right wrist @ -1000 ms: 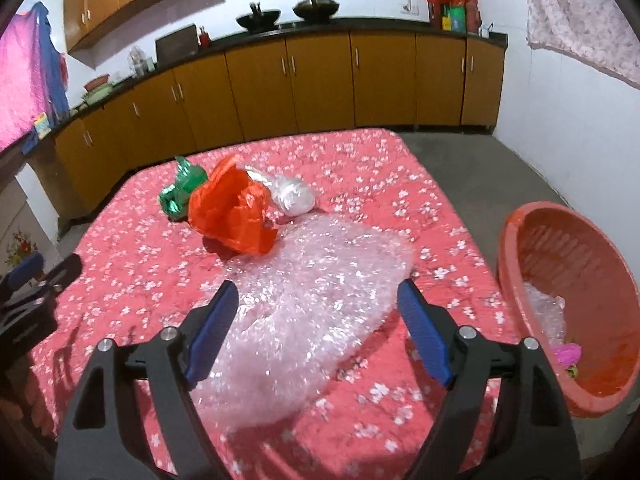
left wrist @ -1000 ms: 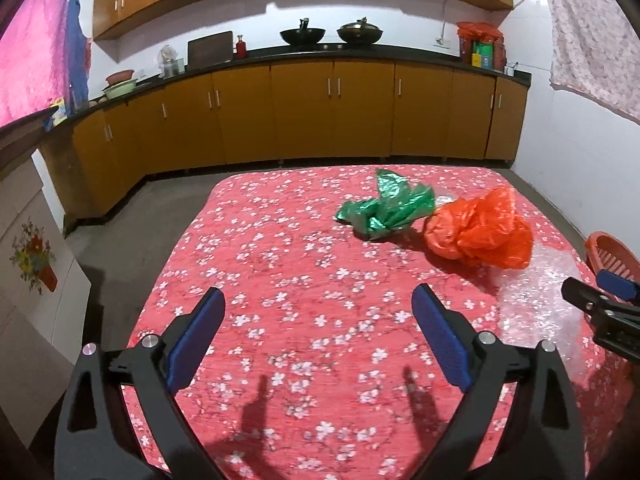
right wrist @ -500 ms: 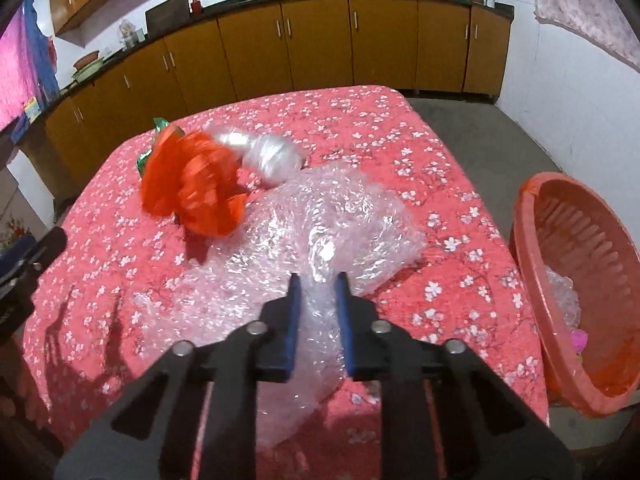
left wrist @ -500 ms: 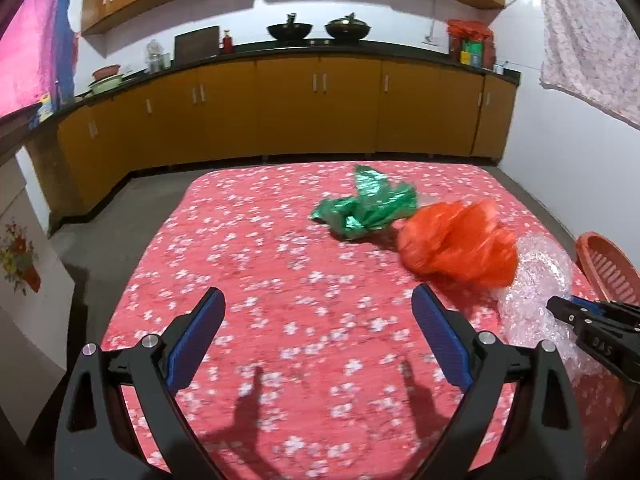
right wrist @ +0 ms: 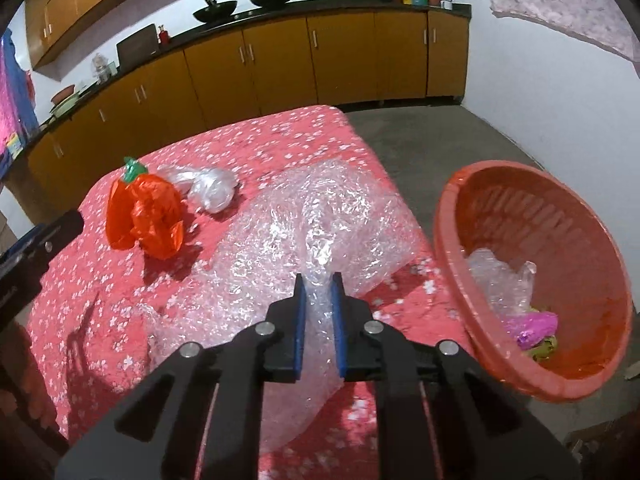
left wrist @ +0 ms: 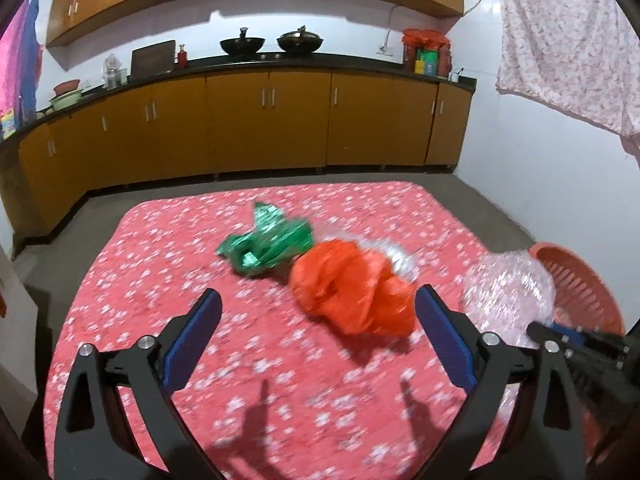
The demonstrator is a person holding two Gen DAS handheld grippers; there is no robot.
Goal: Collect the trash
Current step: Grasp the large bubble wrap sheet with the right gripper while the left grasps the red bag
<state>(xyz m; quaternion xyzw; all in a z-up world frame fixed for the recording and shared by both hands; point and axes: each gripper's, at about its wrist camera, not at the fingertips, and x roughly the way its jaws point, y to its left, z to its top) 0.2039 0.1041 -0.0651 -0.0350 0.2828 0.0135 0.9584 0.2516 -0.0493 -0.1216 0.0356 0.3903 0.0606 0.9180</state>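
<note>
My right gripper (right wrist: pixel 318 280) is shut on a bunched fold of the clear bubble wrap (right wrist: pixel 320 232), whose sheet trails over the right edge of the red flowered table (right wrist: pixel 80 280). In the left wrist view the wrap (left wrist: pixel 508 292) is lifted beside the orange basket (left wrist: pixel 580 276). My left gripper (left wrist: pixel 318 292) stands open just short of the crumpled orange bag (left wrist: pixel 352 288), nothing between its fingers. A green foil bag (left wrist: pixel 268 246) lies behind the orange one, and a clear plastic bag (right wrist: pixel 212 188) beside it.
The orange basket (right wrist: pixel 448 216) stands off the table's right edge with clear plastic and a purple wrapper inside. Brown kitchen cabinets (left wrist: pixel 268 120) line the far wall past a strip of grey floor. A flowered cloth (left wrist: pixel 568 40) hangs on the right.
My right gripper closed on the bubble wrap and drew it up toward the basket. My left gripper moved forward and right, so the orange bag now lies close in front of its fingers.
</note>
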